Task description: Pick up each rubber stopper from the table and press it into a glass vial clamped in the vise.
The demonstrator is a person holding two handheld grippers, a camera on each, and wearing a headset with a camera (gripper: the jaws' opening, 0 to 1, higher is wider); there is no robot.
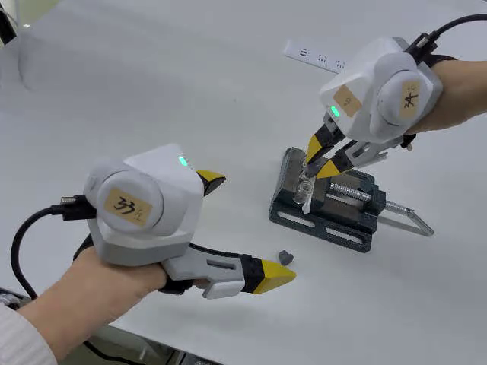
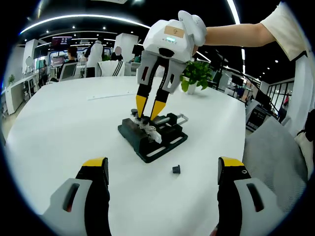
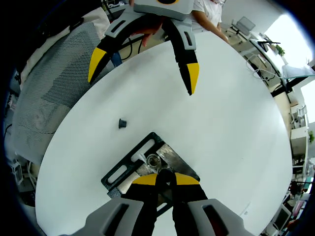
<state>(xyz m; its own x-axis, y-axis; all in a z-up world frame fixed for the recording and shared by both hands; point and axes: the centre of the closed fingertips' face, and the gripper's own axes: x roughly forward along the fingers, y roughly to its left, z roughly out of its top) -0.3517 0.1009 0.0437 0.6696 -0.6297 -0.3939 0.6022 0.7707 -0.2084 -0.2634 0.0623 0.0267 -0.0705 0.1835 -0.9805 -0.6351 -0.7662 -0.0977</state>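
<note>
One loose round rubber stopper, dark metal vise

Both tools same build. Left tool and right tool: rounded white plastic housing, pale grey jaw arms, black mid-section, yellow wedge tips. Small green status light on top. Tan paper sticker on left one, handwritten "33". Black cable plugged in at back. White ribbed sleeve edge by left forearm, loose white short sleeve on right arm.
</note>
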